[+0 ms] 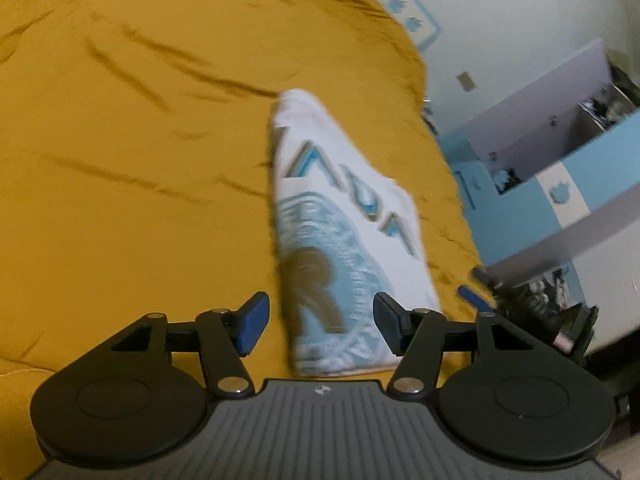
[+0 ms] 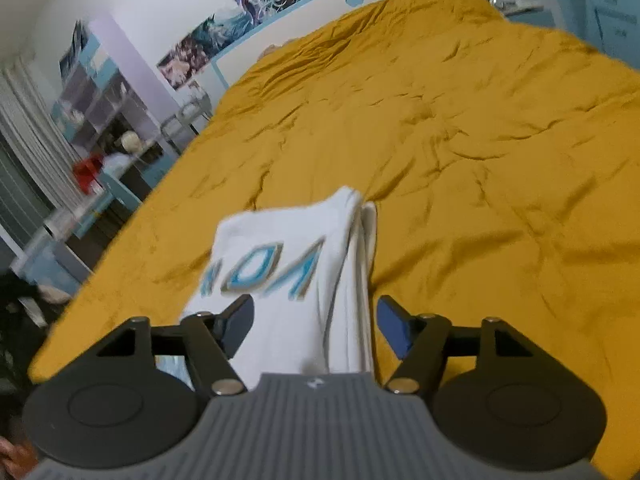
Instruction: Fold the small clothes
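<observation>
A small white garment with blue lettering and a blue print (image 1: 344, 220) lies folded into a narrow shape on the mustard-yellow bed cover (image 1: 140, 140). My left gripper (image 1: 320, 320) is open, its blue pads either side of the garment's near end, above it. The tips of the other gripper (image 1: 476, 296) show at the right. In the right wrist view the same garment (image 2: 288, 264) lies between the open fingers of my right gripper (image 2: 314, 324), its folded edge on the right side. Neither gripper holds the cloth.
The yellow bed cover (image 2: 480, 140) fills most of both views, wrinkled. The bed's edge drops to the floor at the left (image 2: 120, 232). Shelves and furniture (image 2: 100, 120) stand beyond it. A blue and white cabinet (image 1: 560, 168) stands at the right.
</observation>
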A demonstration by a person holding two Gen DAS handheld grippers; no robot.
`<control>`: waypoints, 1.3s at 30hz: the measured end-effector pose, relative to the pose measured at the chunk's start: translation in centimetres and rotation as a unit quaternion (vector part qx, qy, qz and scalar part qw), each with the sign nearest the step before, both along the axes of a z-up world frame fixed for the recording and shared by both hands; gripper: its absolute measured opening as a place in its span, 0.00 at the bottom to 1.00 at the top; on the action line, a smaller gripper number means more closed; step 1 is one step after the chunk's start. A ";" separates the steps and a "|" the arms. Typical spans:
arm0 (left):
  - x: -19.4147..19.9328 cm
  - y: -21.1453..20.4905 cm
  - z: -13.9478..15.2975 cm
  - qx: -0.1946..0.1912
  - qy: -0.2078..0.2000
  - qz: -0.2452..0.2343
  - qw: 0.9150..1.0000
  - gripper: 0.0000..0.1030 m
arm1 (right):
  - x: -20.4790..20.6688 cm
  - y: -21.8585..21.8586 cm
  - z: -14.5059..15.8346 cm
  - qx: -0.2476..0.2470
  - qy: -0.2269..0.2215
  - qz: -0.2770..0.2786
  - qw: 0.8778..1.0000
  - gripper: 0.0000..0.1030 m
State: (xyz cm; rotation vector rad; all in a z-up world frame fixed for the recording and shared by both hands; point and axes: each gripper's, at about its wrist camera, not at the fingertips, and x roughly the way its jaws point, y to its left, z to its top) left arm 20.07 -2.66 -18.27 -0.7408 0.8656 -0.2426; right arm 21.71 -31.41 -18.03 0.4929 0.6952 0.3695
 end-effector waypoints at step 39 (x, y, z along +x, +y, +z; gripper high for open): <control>1.2 -3.2 -7.1 -0.112 0.044 -0.060 0.991 0.18 | 15.7 1.6 -6.7 0.018 0.053 -0.040 0.998 0.19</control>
